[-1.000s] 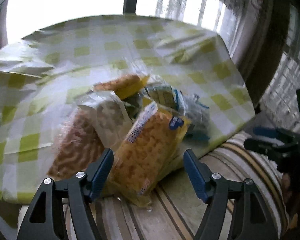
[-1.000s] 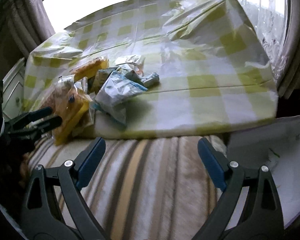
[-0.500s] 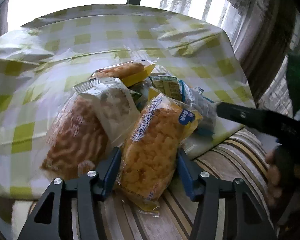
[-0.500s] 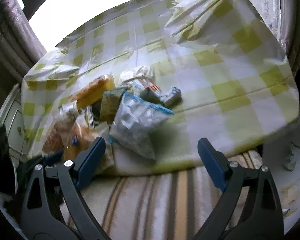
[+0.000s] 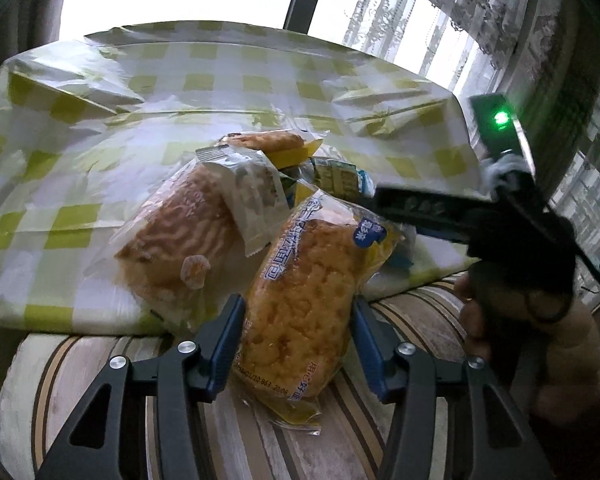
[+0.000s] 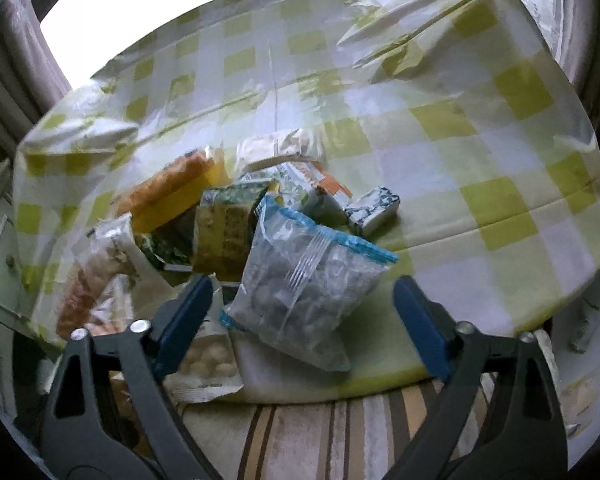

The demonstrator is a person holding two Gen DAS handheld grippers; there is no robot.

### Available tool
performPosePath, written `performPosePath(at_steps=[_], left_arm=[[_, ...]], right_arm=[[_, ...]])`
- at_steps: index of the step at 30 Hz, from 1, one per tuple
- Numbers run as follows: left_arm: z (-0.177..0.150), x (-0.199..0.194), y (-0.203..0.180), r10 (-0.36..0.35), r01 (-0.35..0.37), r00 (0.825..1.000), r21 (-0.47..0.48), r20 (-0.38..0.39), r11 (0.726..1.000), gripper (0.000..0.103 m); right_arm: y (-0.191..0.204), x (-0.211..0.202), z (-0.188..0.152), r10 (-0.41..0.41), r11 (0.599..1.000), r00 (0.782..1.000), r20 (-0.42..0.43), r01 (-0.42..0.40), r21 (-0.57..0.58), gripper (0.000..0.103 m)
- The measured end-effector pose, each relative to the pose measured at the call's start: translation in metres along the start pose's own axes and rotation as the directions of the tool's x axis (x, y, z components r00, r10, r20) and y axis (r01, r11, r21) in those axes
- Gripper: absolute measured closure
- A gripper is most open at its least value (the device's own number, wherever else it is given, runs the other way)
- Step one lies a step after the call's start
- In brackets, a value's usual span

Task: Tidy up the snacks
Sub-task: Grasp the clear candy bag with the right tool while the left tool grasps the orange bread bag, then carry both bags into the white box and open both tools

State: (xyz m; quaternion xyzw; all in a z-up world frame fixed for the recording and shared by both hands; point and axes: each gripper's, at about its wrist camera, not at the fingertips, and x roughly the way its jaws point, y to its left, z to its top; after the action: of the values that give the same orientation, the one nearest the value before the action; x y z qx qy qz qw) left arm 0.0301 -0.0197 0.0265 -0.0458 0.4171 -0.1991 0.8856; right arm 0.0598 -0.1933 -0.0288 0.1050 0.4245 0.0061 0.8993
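A pile of wrapped snacks lies on the green-checked tablecloth (image 5: 100,120) near its front edge. My left gripper (image 5: 296,340) is shut on a yellow bread packet (image 5: 304,300), its blue pads touching both sides. A brown bread packet (image 5: 172,240) and a white packet (image 5: 252,196) lie beside it. My right gripper (image 6: 304,320) is open, its jaws wide around a clear blue-edged bag (image 6: 304,280) without touching it. The right gripper also shows in the left wrist view (image 5: 420,212), reaching over the pile.
More packets sit in the pile: a yellow-orange one (image 6: 172,192), a green-yellow one (image 6: 224,224), a small blue-white one (image 6: 372,210). A striped cushion (image 5: 260,440) lies below the table's front edge. Curtains (image 5: 440,20) and a window stand behind.
My left gripper moved in and closed on the yellow bread packet. My right gripper moved forward and left, up to the clear bag, and stayed open.
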Motion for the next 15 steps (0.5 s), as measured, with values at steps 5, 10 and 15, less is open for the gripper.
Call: performPosePath(at_steps=[5,10,15], left_arm=[[-0.003,-0.003,-0.001,0.009,-0.009,1.0,-0.008,0.007,1.0,0.05],[-0.004,-0.007,-0.005,0.01,-0.01,1.0,-0.01,0.019,1.0,0.05],[-0.002,-0.008,-0.013,-0.012,0.012,1.0,-0.001,0.029,1.0,0.05]], right_arm=[[-0.004,0.01,-0.003,0.028,1.0,0.999,-0.046,-0.028,0.003,0.052],[-0.02,-0.006,-0.012,0.063,0.997,0.998,-0.027,-0.062,0.037,0.054],[-0.044,-0.038,-0.021,0.084,0.994,0.996,0.031,-0.086,0.069,0.054]])
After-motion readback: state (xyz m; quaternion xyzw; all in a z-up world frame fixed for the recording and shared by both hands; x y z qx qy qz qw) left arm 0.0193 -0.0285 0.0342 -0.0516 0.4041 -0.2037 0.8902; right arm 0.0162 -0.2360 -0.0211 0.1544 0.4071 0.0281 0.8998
